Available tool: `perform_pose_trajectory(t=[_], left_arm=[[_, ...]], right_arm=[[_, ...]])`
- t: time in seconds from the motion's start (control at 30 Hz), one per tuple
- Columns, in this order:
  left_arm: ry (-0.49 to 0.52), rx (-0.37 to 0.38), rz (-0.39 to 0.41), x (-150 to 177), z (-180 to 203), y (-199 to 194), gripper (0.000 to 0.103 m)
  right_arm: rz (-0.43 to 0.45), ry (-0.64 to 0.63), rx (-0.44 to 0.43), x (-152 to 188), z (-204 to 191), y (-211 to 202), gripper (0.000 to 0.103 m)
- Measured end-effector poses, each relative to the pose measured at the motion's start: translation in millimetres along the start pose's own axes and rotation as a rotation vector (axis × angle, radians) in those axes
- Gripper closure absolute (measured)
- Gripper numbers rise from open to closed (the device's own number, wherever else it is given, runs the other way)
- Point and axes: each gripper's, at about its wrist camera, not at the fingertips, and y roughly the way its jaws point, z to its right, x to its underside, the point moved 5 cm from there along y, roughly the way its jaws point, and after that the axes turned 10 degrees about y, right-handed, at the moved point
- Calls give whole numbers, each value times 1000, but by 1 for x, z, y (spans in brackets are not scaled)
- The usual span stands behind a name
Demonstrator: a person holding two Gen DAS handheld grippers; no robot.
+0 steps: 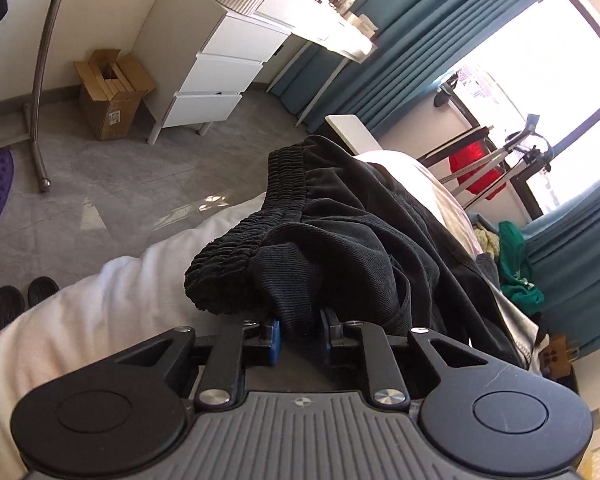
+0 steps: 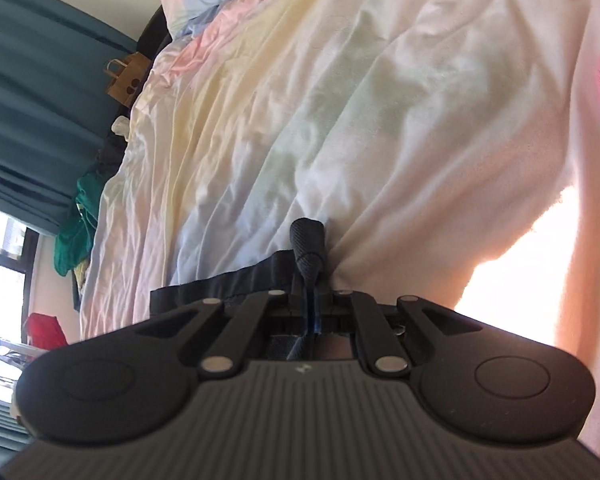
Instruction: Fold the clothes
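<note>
A black garment (image 1: 360, 232) with a ribbed elastic waistband lies bunched on the bed in the left wrist view. My left gripper (image 1: 300, 328) is shut on a thick fold of it beside the waistband. In the right wrist view my right gripper (image 2: 312, 304) is shut on a thin edge of the same black garment (image 2: 220, 284), with a small roll of the cloth poking out past the fingertips. The rest of the garment is hidden under the right gripper's body.
The bed has a white quilt (image 1: 100, 304) and a pastel sheet (image 2: 300, 100). Beside the bed are a grey tiled floor (image 1: 120, 184), a white drawer unit (image 1: 220, 76), a cardboard box (image 1: 112, 92), black slippers (image 1: 20, 300), teal curtains (image 1: 400, 40) and a green cloth (image 1: 516, 264).
</note>
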Motion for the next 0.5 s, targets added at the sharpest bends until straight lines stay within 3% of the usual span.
perform_pose_trajectory(t=[0.07,0.13,0.2,0.23,0.27,0.37,0.5], left_arm=[[103,-52,9,-1,11,-11,59],[218,-117,54,-1,28,-27,52],[347,-169,116,1,51,-43,39],[413,-189,149,3,65,-51,31],[472,-200,177,6,81,-57,26],[603,-216,220,12,124,-66,24],[652,-148,236,20,179,-62,24]], right_arm=[[9,-37,5,-2,-6,-3,91],[59,-102,6,-6,-17,-12,74],[144,-191,-12,-6,-31,-26,32],[167,-237,-29,-3,-39,-32,26],[187,-283,-47,0,-48,-38,23],[222,-430,-102,16,-74,-54,23],[224,-593,-202,46,-103,-75,24]])
